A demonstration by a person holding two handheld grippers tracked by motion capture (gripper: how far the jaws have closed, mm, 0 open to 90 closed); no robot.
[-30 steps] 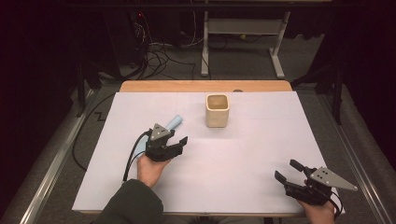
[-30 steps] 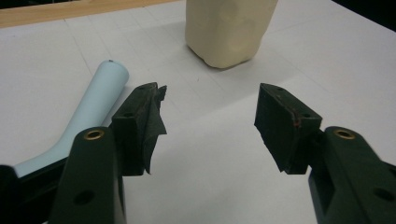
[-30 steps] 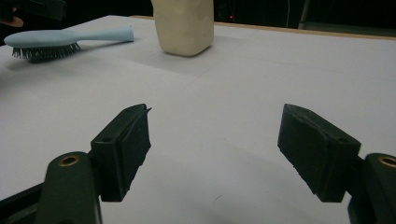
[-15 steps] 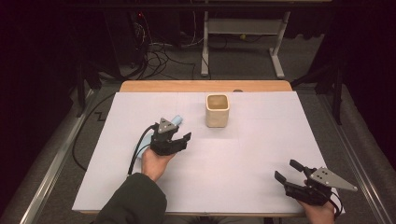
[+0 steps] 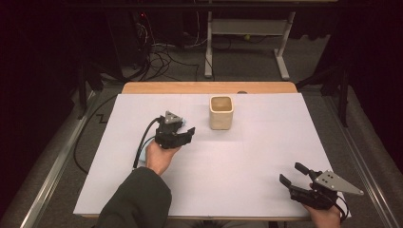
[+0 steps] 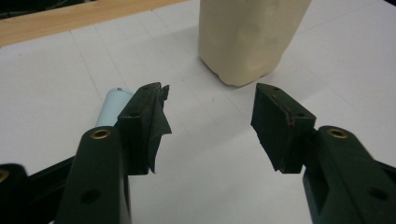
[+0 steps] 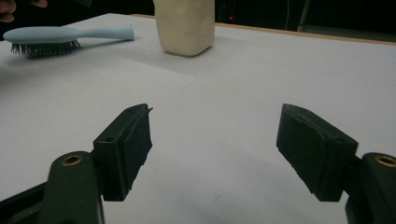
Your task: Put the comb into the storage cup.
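Near the middle of the bench, toward its far edge, stood the cream cup. The pale blue hairbrush lay flat on the bench just beside the cup, on the side toward the left edge, its handle end pointing at the cup. The left gripper hovered over the brush with jaws apart, holding nothing. The right gripper rested by the near right corner, jaws also apart. Judging from this, the brush had not been put in the cup; grasping and placing remained.
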